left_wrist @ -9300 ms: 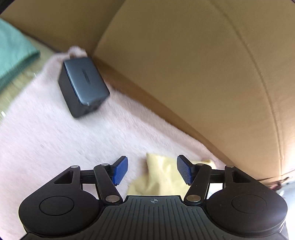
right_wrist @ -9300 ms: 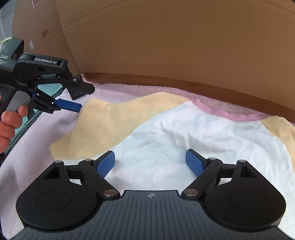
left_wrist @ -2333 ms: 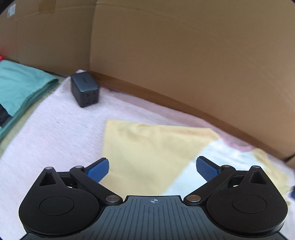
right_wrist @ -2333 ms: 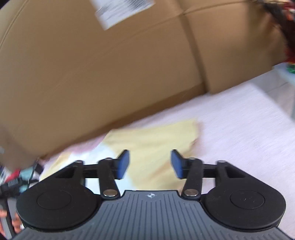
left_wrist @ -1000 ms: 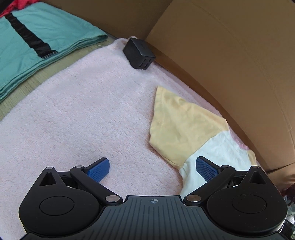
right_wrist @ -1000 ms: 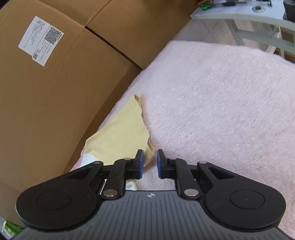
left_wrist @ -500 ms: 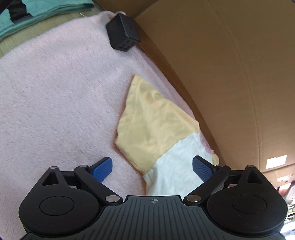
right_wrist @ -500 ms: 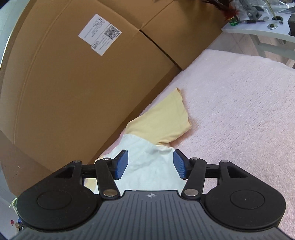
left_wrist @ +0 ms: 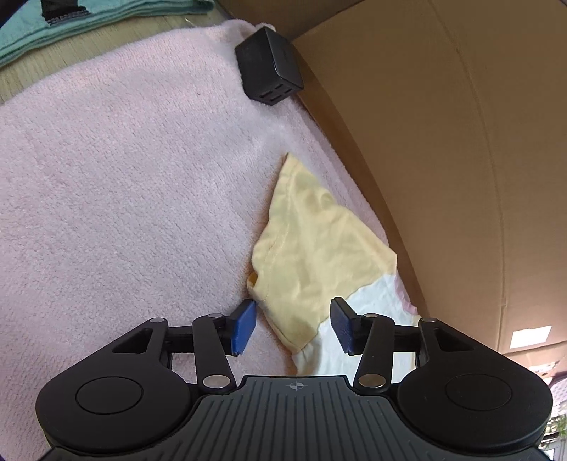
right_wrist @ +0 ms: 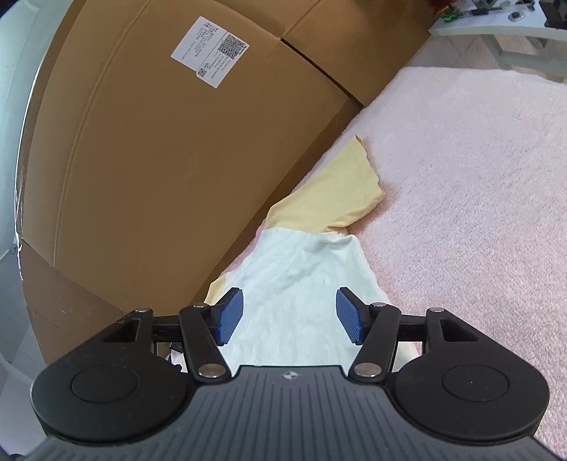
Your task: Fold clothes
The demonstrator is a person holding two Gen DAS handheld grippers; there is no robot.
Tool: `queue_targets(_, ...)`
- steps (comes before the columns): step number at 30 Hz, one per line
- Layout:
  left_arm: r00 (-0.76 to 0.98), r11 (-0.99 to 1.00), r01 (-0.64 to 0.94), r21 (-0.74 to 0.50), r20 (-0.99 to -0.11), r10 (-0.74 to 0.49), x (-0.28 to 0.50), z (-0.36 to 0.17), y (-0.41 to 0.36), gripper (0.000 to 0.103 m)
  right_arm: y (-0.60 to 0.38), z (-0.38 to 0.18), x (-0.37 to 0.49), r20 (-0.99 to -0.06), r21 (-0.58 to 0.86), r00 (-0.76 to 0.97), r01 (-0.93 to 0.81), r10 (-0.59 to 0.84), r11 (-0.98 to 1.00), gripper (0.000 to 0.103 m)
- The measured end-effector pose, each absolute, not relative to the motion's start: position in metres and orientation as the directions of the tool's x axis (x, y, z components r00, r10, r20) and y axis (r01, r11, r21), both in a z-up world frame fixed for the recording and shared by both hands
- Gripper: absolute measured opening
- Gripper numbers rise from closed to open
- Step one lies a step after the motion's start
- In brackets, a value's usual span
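Now my left tongs (left_wrist: 288,326) have been closing around the shirt (left_wrist: 319,255)'s yellow sleeve, not gripping yet, my right tongs (right_wrist: 290,315) hang open over its white body, so next I pinch and fold inward.

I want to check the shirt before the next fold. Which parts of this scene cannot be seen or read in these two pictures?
- Shirt: its near part is hidden under each gripper's body, in both views.
- Label on the cardboard box: right wrist view, print too small to read.
- Green cloth: left wrist view, cut off by the top edge.
- Black cube: left wrist view, its far sides face away.
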State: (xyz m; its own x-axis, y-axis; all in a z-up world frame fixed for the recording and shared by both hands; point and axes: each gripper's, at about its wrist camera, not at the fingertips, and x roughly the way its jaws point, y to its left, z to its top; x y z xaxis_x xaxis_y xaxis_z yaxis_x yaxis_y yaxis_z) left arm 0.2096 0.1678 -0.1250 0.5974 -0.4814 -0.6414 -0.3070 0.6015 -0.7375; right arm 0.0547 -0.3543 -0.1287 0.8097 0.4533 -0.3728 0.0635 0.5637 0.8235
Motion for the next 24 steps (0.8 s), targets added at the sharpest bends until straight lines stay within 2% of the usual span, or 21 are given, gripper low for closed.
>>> queue_targets(5,0.604,0.653,-0.319,-0.687,-0.679,-0.418,0.209,-0.116,0.167,0.063,-0.355,-0.134,0.05,-0.368,0.835,0.815,0.078,0.447,0.545,0.064)
queue_targets(9,0.607,0.657,-0.323,-0.681,-0.682,-0.408,0.216,-0.116,0.168,0.055,-0.352,-0.138,0.048,-0.365,0.844,0.812,0.082,0.456,0.53,0.064)
queue_targets(13,0.595,0.676,-0.34,-0.654,-0.706,-0.384,0.217,-0.118,0.168,0.033,-0.35,-0.142,0.043,-0.354,0.857,0.811,0.083,0.465,0.508,0.065)
queue_targets(15,0.592,0.671,-0.348,-0.655,-0.708,-0.385,0.215,-0.121,0.171,0.018,-0.349,-0.143,0.041,-0.35,0.862,0.812,0.085,0.467,0.499,0.067)
queue_targets(16,0.589,0.667,-0.352,-0.656,-0.71,-0.387,0.214,-0.122,0.172,0.007,-0.349,-0.144,0.041,-0.351,0.863,0.811,0.086,0.469,0.497,0.068)
queue_targets(17,0.587,0.663,-0.357,-0.658,-0.71,-0.389,0.212,-0.123,0.174,0.003,-0.349,-0.144,0.041,-0.352,0.864,0.809,0.088,0.47,0.496,0.068)
queue_targets(20,0.584,0.68,-0.352,-0.644,-0.718,-0.378,0.207,-0.121,0.175,0.001,-0.347,-0.143,0.04,-0.354,0.862,0.807,0.084,0.473,0.501,0.068)
queue_targets(24,0.585,0.747,-0.344,-0.569,-0.752,-0.304,0.2,-0.112,0.17,0.001,-0.343,-0.13,0.039,-0.357,0.824,0.808,0.036,0.469,0.565,0.068)
